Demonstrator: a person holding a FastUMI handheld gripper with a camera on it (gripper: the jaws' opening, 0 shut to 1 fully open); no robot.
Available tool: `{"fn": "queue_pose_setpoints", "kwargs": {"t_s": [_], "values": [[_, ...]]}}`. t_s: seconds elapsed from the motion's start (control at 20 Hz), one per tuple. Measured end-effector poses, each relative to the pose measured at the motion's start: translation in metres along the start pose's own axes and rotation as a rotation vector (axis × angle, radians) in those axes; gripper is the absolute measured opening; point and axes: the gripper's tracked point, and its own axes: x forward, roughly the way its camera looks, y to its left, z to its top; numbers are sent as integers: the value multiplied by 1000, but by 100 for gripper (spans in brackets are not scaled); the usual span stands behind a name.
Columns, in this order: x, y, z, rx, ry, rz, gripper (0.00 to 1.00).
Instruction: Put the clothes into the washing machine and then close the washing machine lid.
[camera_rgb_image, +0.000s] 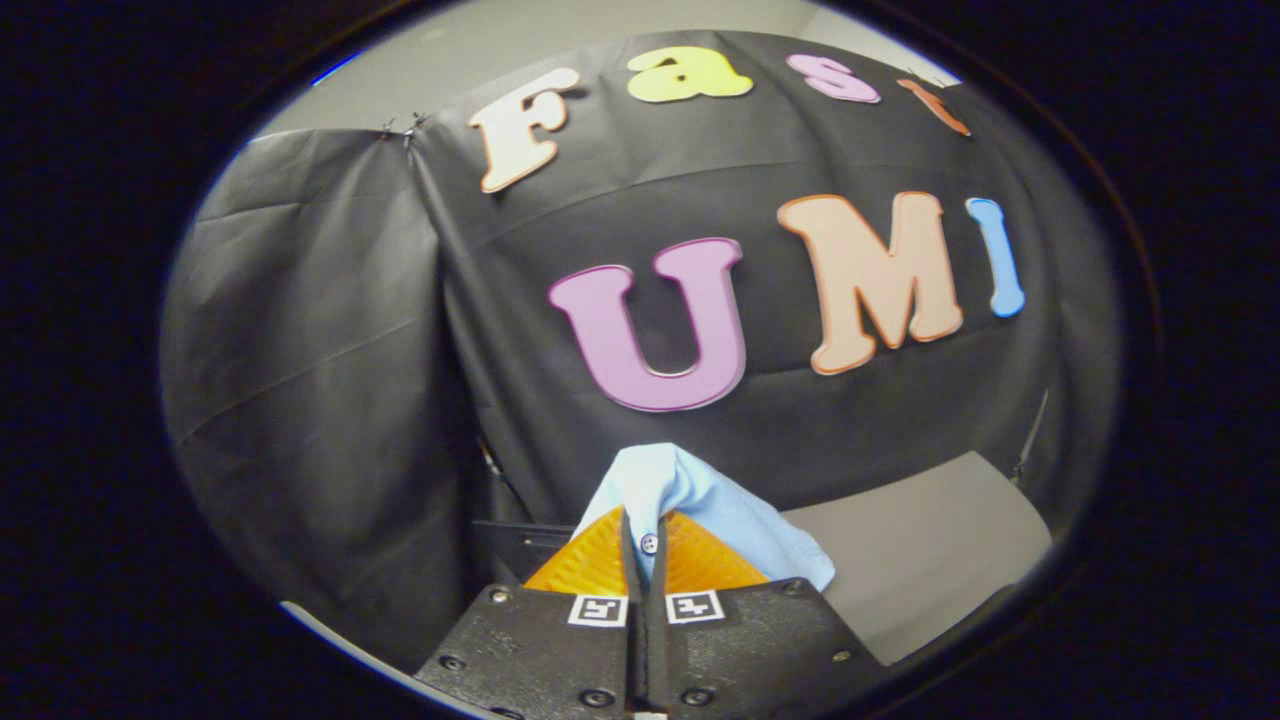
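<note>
Transport step in hand: the gripper (645, 545) fingers are pinching a light-blue garment (700, 495), bunched just beyond the tips, raised before the booth wall; next, locate the washing machine opening and release inside

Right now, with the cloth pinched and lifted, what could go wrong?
1. The hand-held gripper is shut on the light blue garment by one small fold near a button; it may slip out.
2. Most of the fabric hangs loose to one side of the fingers and could snag on the way to the washer.
</note>
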Motion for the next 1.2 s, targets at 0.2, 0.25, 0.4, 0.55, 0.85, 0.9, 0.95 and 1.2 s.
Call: {"fn": "queue_pose_setpoints", "kwargs": {"t_s": [0.2,0.25,0.4,0.55,0.85,0.9,0.95,1.2], "values": [[24,56,-13,-36,-17,57,0],[29,67,-16,-38,-27,65,0],[43,86,-34,-48,-24,53,0],[56,106,-51,-38,-18,55,0],[99,127,-120,-40,87,78,0],[104,132,-137,-41,109,77,0],[111,135,-153,-44,126,74,0],[130,140,-230,-32,163,42,0]]}}
